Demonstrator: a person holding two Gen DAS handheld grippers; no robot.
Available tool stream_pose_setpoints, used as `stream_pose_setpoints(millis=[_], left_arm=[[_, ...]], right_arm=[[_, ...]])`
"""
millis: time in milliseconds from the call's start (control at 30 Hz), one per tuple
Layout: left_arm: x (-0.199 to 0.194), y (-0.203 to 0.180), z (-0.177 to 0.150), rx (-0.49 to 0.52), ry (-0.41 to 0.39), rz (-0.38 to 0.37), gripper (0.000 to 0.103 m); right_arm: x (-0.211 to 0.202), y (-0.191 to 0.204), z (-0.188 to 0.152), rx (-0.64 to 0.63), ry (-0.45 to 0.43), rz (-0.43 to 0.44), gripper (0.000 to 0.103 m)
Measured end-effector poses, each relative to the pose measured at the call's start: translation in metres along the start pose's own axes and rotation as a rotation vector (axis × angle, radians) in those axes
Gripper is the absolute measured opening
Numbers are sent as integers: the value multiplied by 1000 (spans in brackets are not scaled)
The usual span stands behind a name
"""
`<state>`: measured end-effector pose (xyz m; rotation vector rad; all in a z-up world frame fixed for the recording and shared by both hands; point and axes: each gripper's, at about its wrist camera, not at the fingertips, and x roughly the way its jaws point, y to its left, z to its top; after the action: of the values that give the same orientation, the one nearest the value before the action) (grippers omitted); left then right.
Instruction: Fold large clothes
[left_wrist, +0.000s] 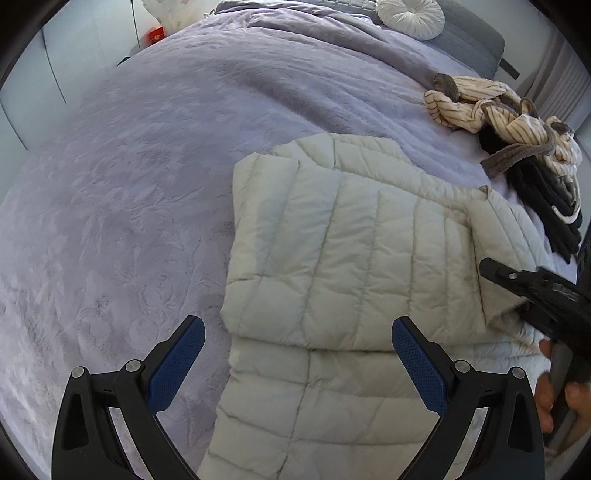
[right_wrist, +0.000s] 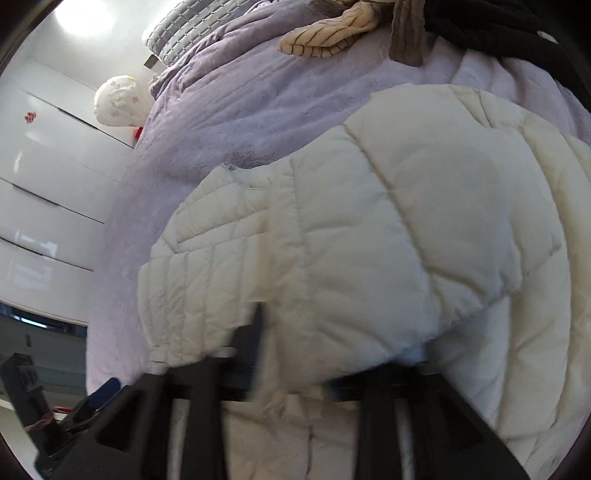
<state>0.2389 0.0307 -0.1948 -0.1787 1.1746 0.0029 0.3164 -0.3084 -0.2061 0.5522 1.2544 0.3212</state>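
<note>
Left wrist view only: round white cushion (left_wrist: 410, 16) by the bed's head edge, striped garment (left_wrist: 476, 103) and dark clothes (left_wrist: 550, 199) along the right edge. Folded cream quilted jacket (left_wrist: 332, 236) on lavender bedspread (left_wrist: 129, 166). Left gripper (left_wrist: 297, 365) spread wide, empty, over jacket's near edge. Right gripper (right_wrist: 332, 350) blurred, parted, jacket fold between fingers; grip unclear.

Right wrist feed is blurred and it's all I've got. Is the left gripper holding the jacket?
Observer: No. The left gripper is open over the white puffer jacket, gripping nothing.
Operator: Where does my right gripper sit on it?
Observer: The right gripper is on the side away from the left one, over a folded-over flap.
Operator: Anything at the head of the bed?
Observer: A round white pleated cushion, outside your view.
</note>
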Motion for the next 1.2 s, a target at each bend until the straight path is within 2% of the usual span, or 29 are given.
stream_pose_setpoints(millis=[33,67,233,333,367,400,433,467,600,667,767,867,1033,1067,1100,1133,1167,1200], left_arm=[[0,0,2,-4,-2,-12,102],[1,0,4,-8,-3,-21,102],[5,4,12,-40,-4,-95,102],[8,13,17,-69,5,-152,102],[9,15,18,-80,10,-167,102],[10,20,20,-98,18,-193,102],[11,23,21,-111,23,-211,102],[12,29,24,-125,25,-234,102],[10,41,32,-156,11,-308,102],[11,48,36,-187,23,-391,102],[17,59,41,-272,49,-512,102],[20,57,45,-280,48,-547,102],[28,38,50,-238,60,-577,102],[30,33,51,-229,65,-580,102],[32,27,52,-220,67,-581,102],[35,21,54,-210,69,-581,102],[36,17,54,-203,71,-581,102],[38,12,55,-193,72,-577,102]], right_arm=[[-5,1,-1,13,-1,23,72],[-11,3,-2,21,-7,33,74],[-48,-3,-4,80,-82,19,74],[-57,-27,2,201,-139,-8,69],[-57,-33,4,228,-147,-18,50],[-55,-39,8,264,-148,-34,21],[-53,-42,10,278,-152,-38,11],[-53,-41,14,273,-165,-36,9],[-53,1,21,71,-192,-32,8],[-44,31,17,-65,-163,-22,8],[-23,70,4,-241,-109,-60,8],[-2,91,-13,-338,-40,-75,8],[18,97,-30,-373,42,-126,11],[18,97,-32,-381,51,-132,22],[15,94,-34,-385,56,-131,45],[12,93,-34,-385,56,-127,58],[7,93,-34,-384,46,-117,68],[2,91,-35,-385,39,-112,68]])
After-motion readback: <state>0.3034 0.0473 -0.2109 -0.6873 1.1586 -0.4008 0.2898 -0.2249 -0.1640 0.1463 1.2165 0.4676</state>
